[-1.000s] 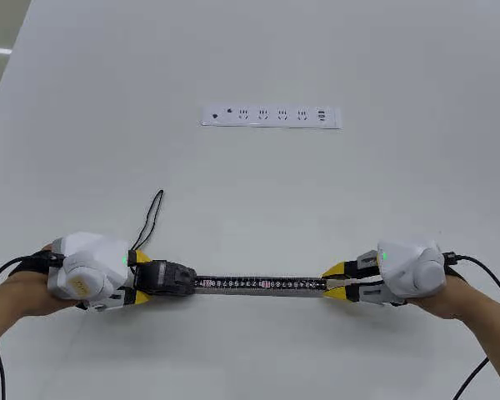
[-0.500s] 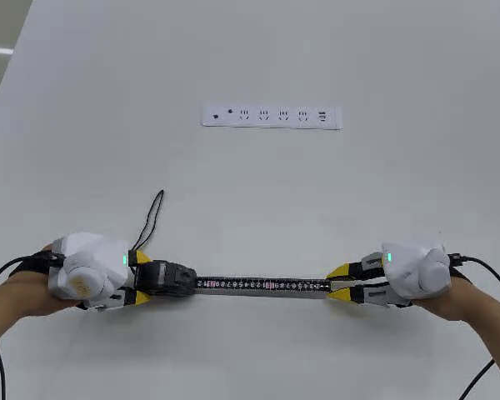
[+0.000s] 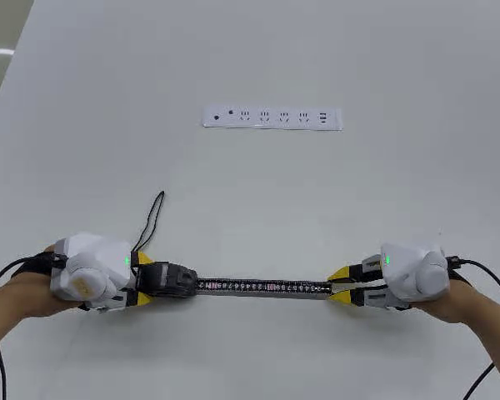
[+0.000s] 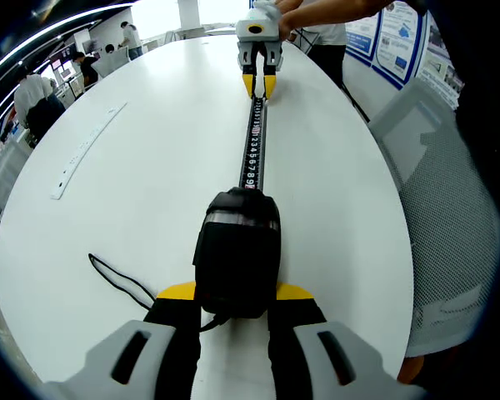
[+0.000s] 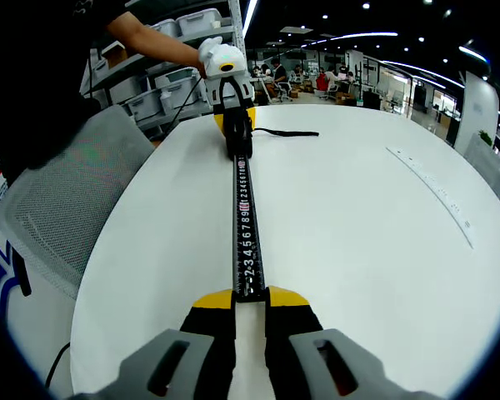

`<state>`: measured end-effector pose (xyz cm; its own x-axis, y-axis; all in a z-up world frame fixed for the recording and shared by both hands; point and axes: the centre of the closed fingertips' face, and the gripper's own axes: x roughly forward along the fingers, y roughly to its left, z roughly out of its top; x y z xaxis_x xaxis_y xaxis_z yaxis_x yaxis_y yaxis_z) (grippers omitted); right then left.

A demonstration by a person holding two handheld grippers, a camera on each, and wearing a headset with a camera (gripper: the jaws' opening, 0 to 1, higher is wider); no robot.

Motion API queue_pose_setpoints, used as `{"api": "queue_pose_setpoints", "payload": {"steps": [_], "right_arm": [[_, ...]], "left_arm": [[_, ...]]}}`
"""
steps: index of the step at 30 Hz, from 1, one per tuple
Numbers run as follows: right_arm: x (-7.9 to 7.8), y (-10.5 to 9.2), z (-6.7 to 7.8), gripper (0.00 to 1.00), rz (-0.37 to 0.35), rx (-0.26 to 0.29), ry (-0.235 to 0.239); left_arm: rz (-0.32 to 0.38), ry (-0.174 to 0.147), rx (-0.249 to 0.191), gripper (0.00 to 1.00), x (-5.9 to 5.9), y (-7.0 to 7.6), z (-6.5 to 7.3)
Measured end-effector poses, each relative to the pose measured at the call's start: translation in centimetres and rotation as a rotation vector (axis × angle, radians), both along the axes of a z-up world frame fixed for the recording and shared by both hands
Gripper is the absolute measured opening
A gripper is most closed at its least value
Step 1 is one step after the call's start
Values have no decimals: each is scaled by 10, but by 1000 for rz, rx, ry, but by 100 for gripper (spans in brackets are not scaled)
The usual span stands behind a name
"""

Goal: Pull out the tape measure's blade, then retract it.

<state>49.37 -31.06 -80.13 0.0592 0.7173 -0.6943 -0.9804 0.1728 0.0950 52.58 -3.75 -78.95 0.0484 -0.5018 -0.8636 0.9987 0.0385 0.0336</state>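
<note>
Extended tape measure [image 4: 237, 254] held between two grippers on a white table [image 3: 333, 192].
The black case [image 3: 171, 279] rests on the table at the near left, clamped between the yellow-tipped jaws of the left gripper [image 3: 142, 279]. Its black wrist cord [image 3: 150, 218] loops away across the table behind it. The blade [image 3: 262, 286] runs straight and low from the case to the right gripper [image 3: 340, 285], whose jaws are pinched narrow on the blade's tip. A white power strip [image 3: 272, 117] lies well apart, farther back near the table's middle.
</note>
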Motion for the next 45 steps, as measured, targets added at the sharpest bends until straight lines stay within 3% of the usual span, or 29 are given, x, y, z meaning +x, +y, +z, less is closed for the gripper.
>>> {"api": "queue_pose_setpoints", "payload": {"steps": [12,18,26,37,45], "right_arm": [[0,-2,0,13,-29,3,-3],[-5,-6,-11,16,-38,-45,-1],[-5,-5,-9,17,-58,-29,-7],[-10,-6,-6,30,-95,-34,-4],[-13,-9,1,39,-135,-46,-8]], "left_arm": [[-2,6,6,26,0,-1,0],[-3,8,13,27,0,-2,0],[-12,1,17,28,0,-2,0],[30,15,9,29,-1,3,5],[72,17,-3,40,-7,13,10]]}}
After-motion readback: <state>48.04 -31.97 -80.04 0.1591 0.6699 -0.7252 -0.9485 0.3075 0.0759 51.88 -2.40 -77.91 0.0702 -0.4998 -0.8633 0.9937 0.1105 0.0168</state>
